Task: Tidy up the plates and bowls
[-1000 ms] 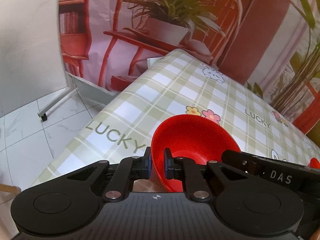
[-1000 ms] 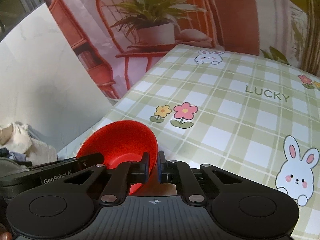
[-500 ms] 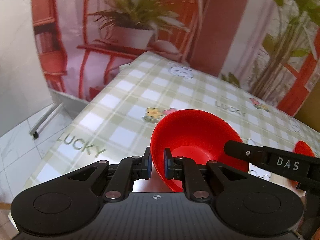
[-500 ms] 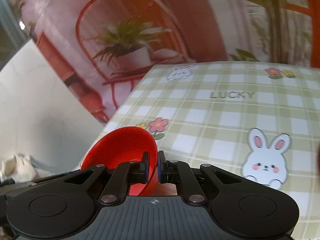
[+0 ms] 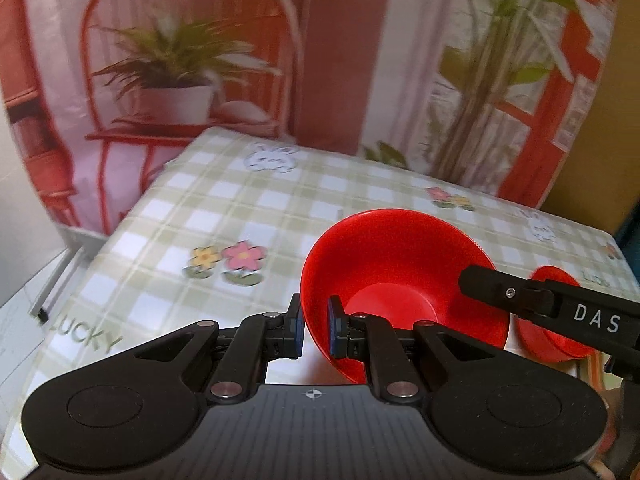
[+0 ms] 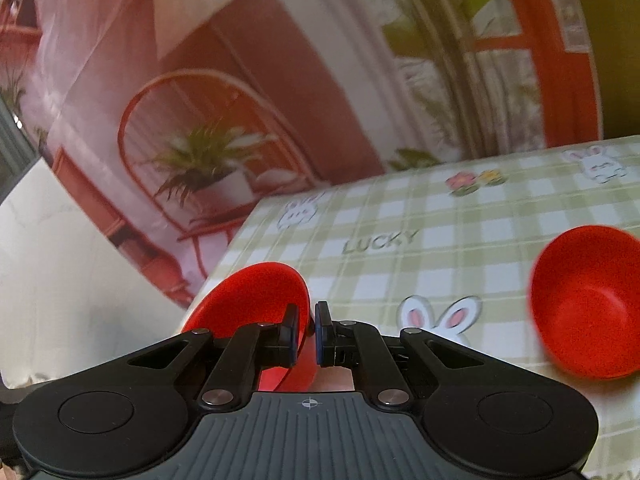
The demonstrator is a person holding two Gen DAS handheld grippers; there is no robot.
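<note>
My left gripper (image 5: 314,330) is shut on the left rim of a red bowl (image 5: 400,280) and holds it above the checked tablecloth (image 5: 240,208). My right gripper (image 6: 306,334) is shut on the right rim of the same red bowl (image 6: 248,300), and its arm (image 5: 560,308) crosses the left wrist view at the bowl's right. A second red bowl (image 6: 588,300) sits on the table to the right; it also shows in the left wrist view (image 5: 548,320), partly hidden behind the right arm.
The table's left edge (image 5: 100,248) drops to a white tiled floor. A printed backdrop (image 5: 320,60) with a plant and red chair hangs behind the table's far edge. Rabbit and flower prints mark the cloth.
Both grippers have swung to the right with the red bowl held between them. The second red bowl has come into the right wrist view. The grips have not changed.
</note>
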